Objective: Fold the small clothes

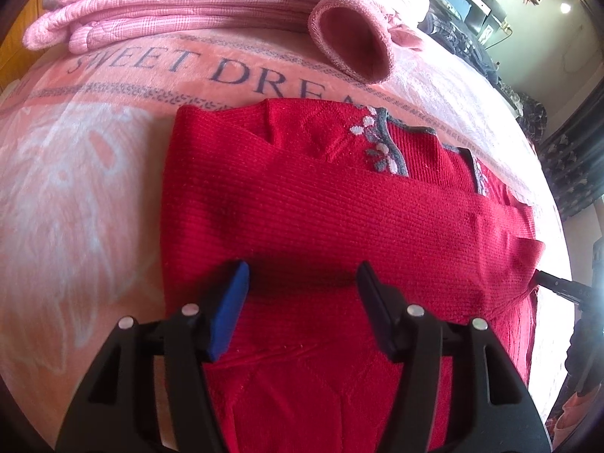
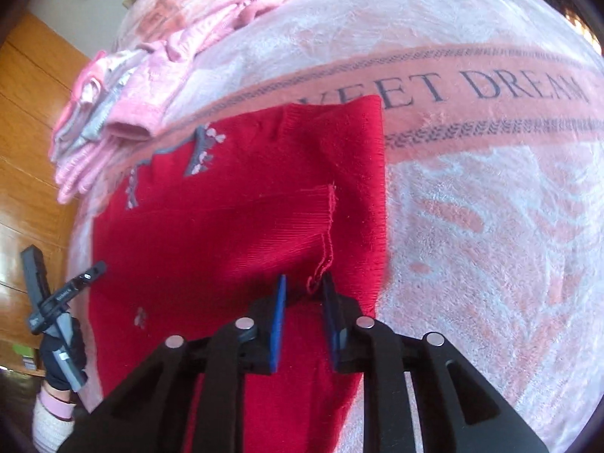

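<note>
Item under inspection: a red knit sweater (image 1: 339, 219), lying flat on a bed covered by a pink plush blanket (image 1: 94, 173) lettered "SWEET DREAM". The garment is partly folded, with a sleeve laid across the body. It sits directly ahead of and beneath both sets of fingers.

Left gripper (image 1: 302, 283): fingers spread wide apart over the near part of the sweater, holding nothing. Whether the tips touch the fabric cannot be told.

Right gripper (image 2: 304, 288): fingers stand a narrow gap apart, with the stitched sleeve cuff (image 2: 324, 256) just ahead of and between the tips. Whether they pinch the cloth cannot be confirmed; no firm clamp is evident.

Materials: fine ribbed knit, matte, slightly fuzzy at the edges. Grey trim and small white floral embroidery (image 1: 381, 143) mark the collar area, beyond the left fingers. The cuff shows a raised seam with loose thread ends.

Handling assessment: judged light, soft and limp, so it will drape and sag from any single hold. The knit should grip well against the pads, and also cling to the plush blanket, so dragging may bunch it. Best holds are the doubled edges, namely cuff, hem or fold line, taken at two corners together.

Also noted: a stack of folded pink quilted garments (image 1: 151, 11) far beyond the fingers.
</note>
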Demonstrator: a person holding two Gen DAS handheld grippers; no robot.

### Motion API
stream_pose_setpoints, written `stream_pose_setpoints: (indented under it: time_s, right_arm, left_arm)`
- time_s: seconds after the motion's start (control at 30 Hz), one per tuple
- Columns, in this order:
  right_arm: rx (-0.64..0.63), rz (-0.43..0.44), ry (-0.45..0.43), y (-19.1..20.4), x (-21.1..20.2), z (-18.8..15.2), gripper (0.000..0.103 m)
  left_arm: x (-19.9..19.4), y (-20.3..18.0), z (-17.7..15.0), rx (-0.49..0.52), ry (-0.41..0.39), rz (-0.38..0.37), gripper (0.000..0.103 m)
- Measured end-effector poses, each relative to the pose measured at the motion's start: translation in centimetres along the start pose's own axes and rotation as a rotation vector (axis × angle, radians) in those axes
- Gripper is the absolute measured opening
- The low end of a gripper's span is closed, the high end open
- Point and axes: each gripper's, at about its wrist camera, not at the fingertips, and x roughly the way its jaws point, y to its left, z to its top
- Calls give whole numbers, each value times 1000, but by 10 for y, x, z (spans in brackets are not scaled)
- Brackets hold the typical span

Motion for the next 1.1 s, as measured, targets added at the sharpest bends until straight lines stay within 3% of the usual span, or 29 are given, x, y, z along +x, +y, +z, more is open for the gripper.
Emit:
stream_pose_setpoints:
  time_s: [0.1,0.17,0.23,0.3,0.37,0.43,0.77,0.87,0.93,1.03,1.1]
  right_arm:
    - [25,62,-17,-6,-2,3,25]
    - [37,55,-6,-5,3,7,50]
    - [54,16,14,-5,12,11,52]
    - [63,9,34,-6,19,11,49]
    - [43,-12,20,-3,15,9,21]
    - [57,26,15,-7,8,5,7]
    - [94,-8,23,-24,1,-13,7]
    - [34,-55,-49,-8,-21,-12,16]
    - [-19,-73,-84,6,-29,-9,16]
    - [-60,-13,-87,24,-25,0,18]
    - [-78,-42,-78,31,-13,7,18]
  left_arm:
    - [-14,-3,1,-21,-34,-14,59]
    - [-21,-12,2,-1,-64,-24,59]
    - [-21,-21,0,27,-65,-16,59]
    - [-12,-30,-1,56,-42,-6,59]
    - [-4,-34,-3,65,-20,0,59]
    - [5,-34,-5,64,-11,13,60]
    - [8,-35,-5,68,3,12,62]
    - [-2,-39,-5,62,-4,29,61]
    - [-13,-47,-7,92,-37,14,61]
    - [-18,-59,-9,121,-50,-15,62]
    - [-11,-64,-9,130,-35,-12,62]
